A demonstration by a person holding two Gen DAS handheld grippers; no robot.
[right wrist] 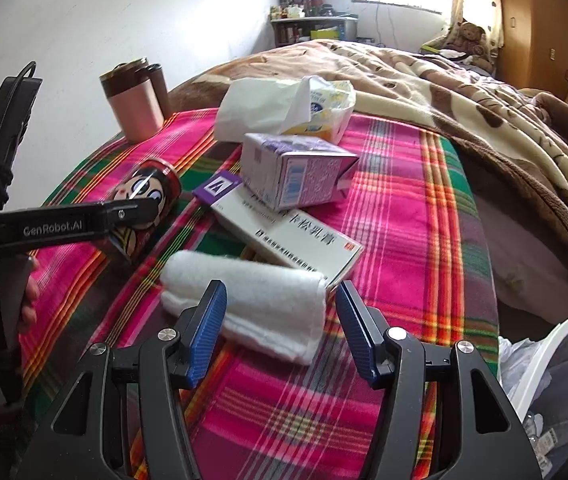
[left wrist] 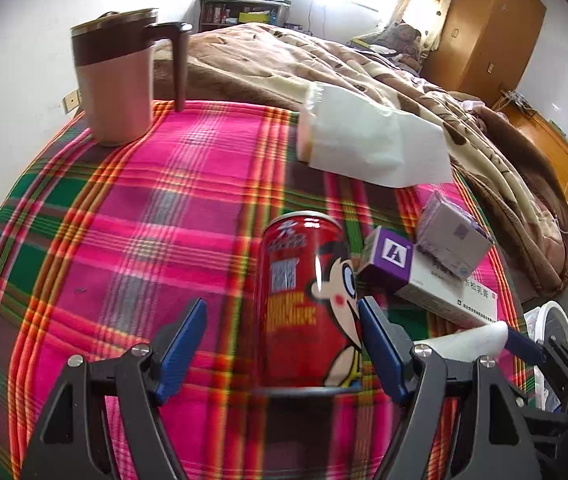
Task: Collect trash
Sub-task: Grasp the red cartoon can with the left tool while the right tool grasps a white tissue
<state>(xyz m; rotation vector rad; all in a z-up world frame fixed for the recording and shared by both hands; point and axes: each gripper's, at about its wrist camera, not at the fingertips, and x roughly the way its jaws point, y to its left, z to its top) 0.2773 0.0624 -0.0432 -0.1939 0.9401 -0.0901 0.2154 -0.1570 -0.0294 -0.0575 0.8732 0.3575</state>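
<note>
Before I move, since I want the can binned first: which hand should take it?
Left. The can stands upright between the left gripper's open fingers. The right gripper is open around the white roll, with the can off to its side.

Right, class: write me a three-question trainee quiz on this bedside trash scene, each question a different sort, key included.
1. True or false: the left tongs have lifted the red can clear of the plaid cloth.
2. Which lies between the right tongs? A) mug B) rolled white towel C) tissue pack
3. Fill in: the purple carton rests on a white ____.

Key: 1 false, it stands upright; 2 B; 3 box.
</note>
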